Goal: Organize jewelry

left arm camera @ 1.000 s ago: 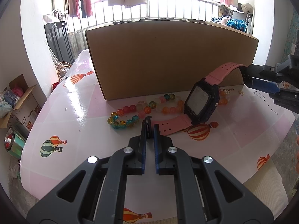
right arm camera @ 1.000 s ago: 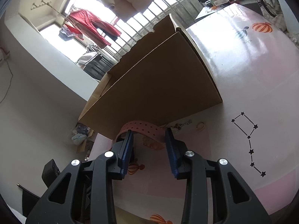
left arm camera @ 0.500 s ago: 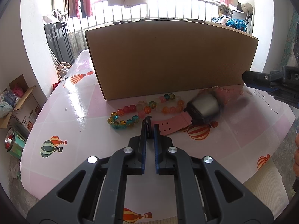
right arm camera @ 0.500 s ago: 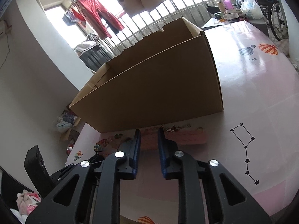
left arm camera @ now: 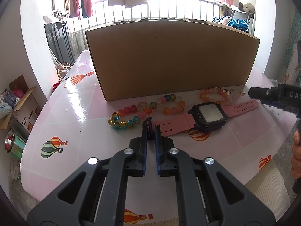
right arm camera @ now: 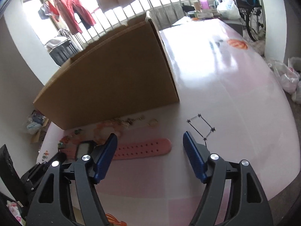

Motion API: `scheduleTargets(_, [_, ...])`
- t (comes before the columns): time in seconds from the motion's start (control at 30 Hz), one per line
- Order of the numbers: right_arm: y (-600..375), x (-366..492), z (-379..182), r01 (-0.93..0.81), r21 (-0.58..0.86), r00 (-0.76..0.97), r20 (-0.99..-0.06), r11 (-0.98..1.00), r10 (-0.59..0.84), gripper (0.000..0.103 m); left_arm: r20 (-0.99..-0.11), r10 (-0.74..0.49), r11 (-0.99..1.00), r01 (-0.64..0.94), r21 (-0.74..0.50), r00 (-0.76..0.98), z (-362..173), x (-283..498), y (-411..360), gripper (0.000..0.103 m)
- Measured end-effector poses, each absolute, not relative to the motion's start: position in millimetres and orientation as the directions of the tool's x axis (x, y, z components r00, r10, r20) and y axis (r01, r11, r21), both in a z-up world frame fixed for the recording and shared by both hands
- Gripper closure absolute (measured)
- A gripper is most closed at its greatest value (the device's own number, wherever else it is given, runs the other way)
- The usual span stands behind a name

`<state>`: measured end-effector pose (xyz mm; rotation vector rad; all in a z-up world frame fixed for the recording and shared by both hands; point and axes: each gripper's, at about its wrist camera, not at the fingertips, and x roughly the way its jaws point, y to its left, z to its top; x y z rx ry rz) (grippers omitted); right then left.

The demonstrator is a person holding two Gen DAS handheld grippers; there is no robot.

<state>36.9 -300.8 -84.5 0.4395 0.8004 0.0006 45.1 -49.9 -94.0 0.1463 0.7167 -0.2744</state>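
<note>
1. Watch (left arm camera: 208, 115) lies flat on the table (left arm camera: 90, 116) by the box (left arm camera: 169, 60); a second ago we held it up.
2. Right claw (right arm camera: 150, 146) has just been opening, empty.
3. Left claw (left arm camera: 151, 125) sits together at the strap end; we cannot tell if it grips.

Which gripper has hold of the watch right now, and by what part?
The left gripper pinches the end of the pink watch's near strap. The right gripper has just been opening and holds nothing; the far strap lies flat on the table.

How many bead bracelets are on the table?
2. A colourful bead bracelet lies in front of the cardboard box; an orange bead bracelet lies behind the watch. Others may be hidden.
</note>
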Motion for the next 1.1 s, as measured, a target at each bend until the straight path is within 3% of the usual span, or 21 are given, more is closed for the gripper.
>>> scheduleTargets(0.23, [-288.5, 43.3, -84.3, 0.13, 0.401, 0.694, -0.69, 0.907, 0.206, 0.023, -0.666, -0.198, 0.955, 0.296, 0.036, 0.719, -93.7, 44.8, -49.8, 0.096])
scheduleTargets(0.7, [-320.6, 30.6, -84.9, 0.092, 0.652, 0.748, -0.544, 0.753, 0.38, 0.024, -0.666, -0.195, 0.955, 0.295, 0.039, 0.72, -93.3, 45.4, -50.5, 0.096])
scheduleTargets(1.1, [-302.6, 29.5, -73.0, 0.028, 0.57, 0.753, -0.552, 0.821, 0.357, 0.024, -0.666, -0.194, 0.955, 0.295, 0.04, 0.72, -93.5, 45.8, -50.4, 0.096])
